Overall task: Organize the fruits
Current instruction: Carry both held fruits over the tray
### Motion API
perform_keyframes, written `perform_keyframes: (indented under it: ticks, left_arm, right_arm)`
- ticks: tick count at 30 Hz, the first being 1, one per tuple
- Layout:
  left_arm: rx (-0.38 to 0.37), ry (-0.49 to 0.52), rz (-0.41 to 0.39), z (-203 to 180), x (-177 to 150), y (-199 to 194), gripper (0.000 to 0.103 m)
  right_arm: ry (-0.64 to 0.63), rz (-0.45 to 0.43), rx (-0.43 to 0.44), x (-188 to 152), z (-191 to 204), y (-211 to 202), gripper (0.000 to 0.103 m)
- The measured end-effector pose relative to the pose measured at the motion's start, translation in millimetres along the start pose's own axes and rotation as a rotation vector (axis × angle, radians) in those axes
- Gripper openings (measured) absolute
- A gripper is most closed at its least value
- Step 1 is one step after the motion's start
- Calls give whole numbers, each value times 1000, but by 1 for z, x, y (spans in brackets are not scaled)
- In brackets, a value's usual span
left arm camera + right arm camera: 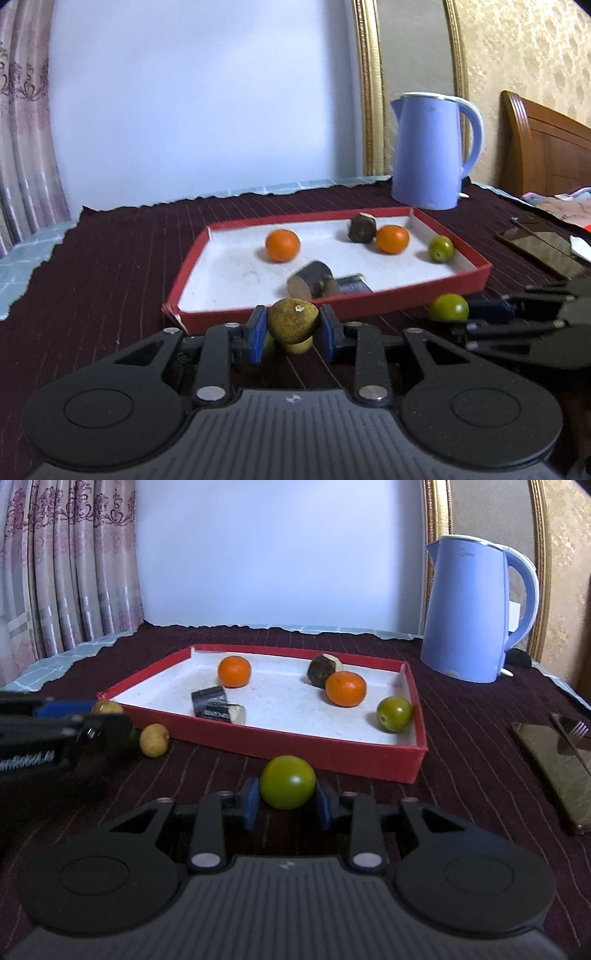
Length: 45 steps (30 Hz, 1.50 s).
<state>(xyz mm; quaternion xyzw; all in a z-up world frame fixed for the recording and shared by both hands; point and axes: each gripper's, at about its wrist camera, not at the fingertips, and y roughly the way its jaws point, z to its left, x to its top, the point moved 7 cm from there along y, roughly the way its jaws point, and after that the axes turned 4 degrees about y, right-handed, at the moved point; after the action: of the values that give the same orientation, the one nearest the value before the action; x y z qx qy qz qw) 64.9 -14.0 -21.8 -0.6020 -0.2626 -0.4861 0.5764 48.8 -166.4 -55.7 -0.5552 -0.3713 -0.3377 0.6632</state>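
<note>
Left wrist view: a brownish-yellow fruit (293, 320) sits between the blue pads of the left gripper (293, 328), which looks clenched on it, lifted a little above the dark striped tablecloth (110, 266) just in front of the red tray (354, 301). A second small yellow fruit (154, 740) lies on the cloth beneath and beside it, outside the tray.

In the right wrist view, the right gripper (287, 800) brackets a green fruit (287, 782) near the tray's front wall; its pads are touching or nearly touching the fruit's sides, so it appears to be grasping it, though whether it is lifted cannot be told.

Inside the tray lie two oranges (234, 671) (345, 688), another green fruit (394, 713) in the right corner, and dark cut chunks (216, 704) (324, 671).

A blue kettle (469, 613) stands behind the tray, and a phone (550, 768) lies to the right.

By this look, the job is roughly half done: three fruits are in, two are being gripped, and one yellow fruit waits on the cloth.
</note>
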Motion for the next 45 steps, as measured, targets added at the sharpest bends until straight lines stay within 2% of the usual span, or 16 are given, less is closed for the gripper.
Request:
perform_keyframes:
  ticks: [5, 12, 19, 23, 32, 45]
  left_arm:
    - [67, -9, 42, 6, 11, 15, 29]
    - [150, -32, 48, 25, 34, 35, 29]
    - [163, -30, 30, 26, 42, 45, 29]
    - [144, -40, 48, 22, 42, 50, 29]
    - [135, -57, 75, 20, 43, 60, 29]
    - [159, -34, 92, 14, 48, 74, 29]
  right_arm:
    - [-4, -26, -1, 9, 8, -3, 30]
    - [25, -109, -30, 44, 12, -10, 30]
    - [48, -123, -44, 66, 9, 0, 30]
    - [52, -117, -53, 72, 6, 7, 30]
    - [54, -100, -68, 73, 1, 16, 30]
    - [48, -93, -86, 79, -6, 25, 30]
